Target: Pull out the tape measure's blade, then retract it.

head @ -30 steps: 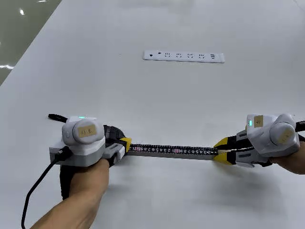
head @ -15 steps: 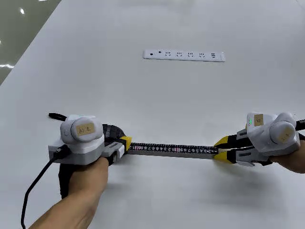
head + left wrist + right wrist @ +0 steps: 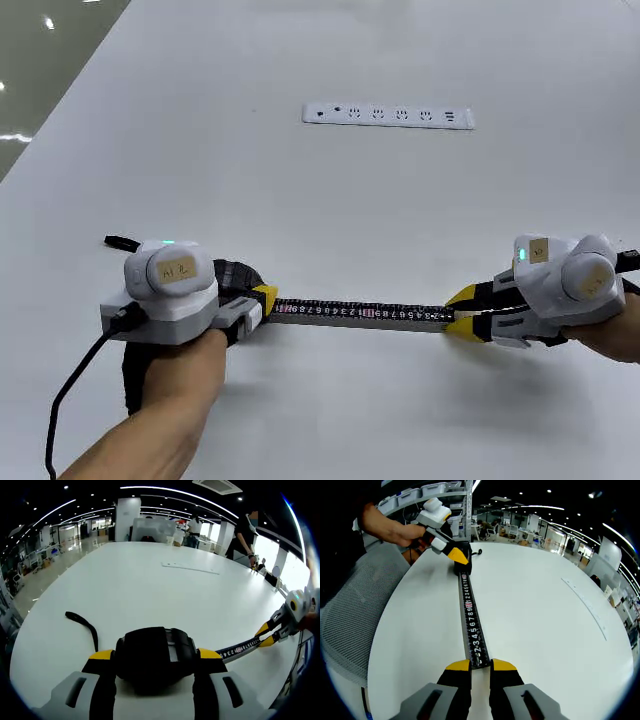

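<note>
A black tape measure case (image 3: 156, 651) sits clamped between the yellow-tipped jaws of my left gripper (image 3: 258, 306) at the lower left of the white table. Its black wrist strap (image 3: 82, 625) trails off to the left. The black blade (image 3: 360, 313) with white numbers runs flat over the table to my right gripper (image 3: 462, 312), which is shut on the blade's end. In the right gripper view the blade (image 3: 470, 620) stretches from my right gripper (image 3: 480, 666) to the case (image 3: 465, 550) and the left gripper (image 3: 451, 549).
A white power strip (image 3: 388, 115) lies flat further back on the table (image 3: 300, 200). A black cable (image 3: 70, 390) hangs from the left gripper toward the near edge. People stand beyond the table's far side in the left gripper view.
The right gripper has shifted very slightly left toward the case with the blade's end. The left gripper holds its place; the blade's visible length is almost the same.
</note>
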The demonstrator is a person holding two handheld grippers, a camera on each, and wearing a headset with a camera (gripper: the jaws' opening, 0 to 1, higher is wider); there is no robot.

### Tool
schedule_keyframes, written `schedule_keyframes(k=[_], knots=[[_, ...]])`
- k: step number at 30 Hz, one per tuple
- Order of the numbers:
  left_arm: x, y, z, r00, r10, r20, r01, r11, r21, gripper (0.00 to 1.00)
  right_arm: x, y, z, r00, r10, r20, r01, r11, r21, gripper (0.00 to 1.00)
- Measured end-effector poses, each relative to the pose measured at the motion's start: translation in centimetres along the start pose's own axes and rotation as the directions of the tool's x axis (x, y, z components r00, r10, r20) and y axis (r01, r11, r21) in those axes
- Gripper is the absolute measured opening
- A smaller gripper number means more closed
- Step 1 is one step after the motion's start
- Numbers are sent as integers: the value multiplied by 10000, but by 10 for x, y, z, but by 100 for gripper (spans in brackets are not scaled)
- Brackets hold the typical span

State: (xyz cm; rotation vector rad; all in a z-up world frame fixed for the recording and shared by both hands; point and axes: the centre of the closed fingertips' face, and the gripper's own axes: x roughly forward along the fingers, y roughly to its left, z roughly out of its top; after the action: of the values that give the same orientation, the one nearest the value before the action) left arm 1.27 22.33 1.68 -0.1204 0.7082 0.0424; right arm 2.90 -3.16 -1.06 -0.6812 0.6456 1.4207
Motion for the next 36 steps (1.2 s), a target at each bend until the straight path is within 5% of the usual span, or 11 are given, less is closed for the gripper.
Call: schedule_keyframes(k=[36], knots=[[-1,1,0,9999,-122,-121,120,9998,-174,57,23,5,25,9994,215,279,-214,9998,-50,9]])
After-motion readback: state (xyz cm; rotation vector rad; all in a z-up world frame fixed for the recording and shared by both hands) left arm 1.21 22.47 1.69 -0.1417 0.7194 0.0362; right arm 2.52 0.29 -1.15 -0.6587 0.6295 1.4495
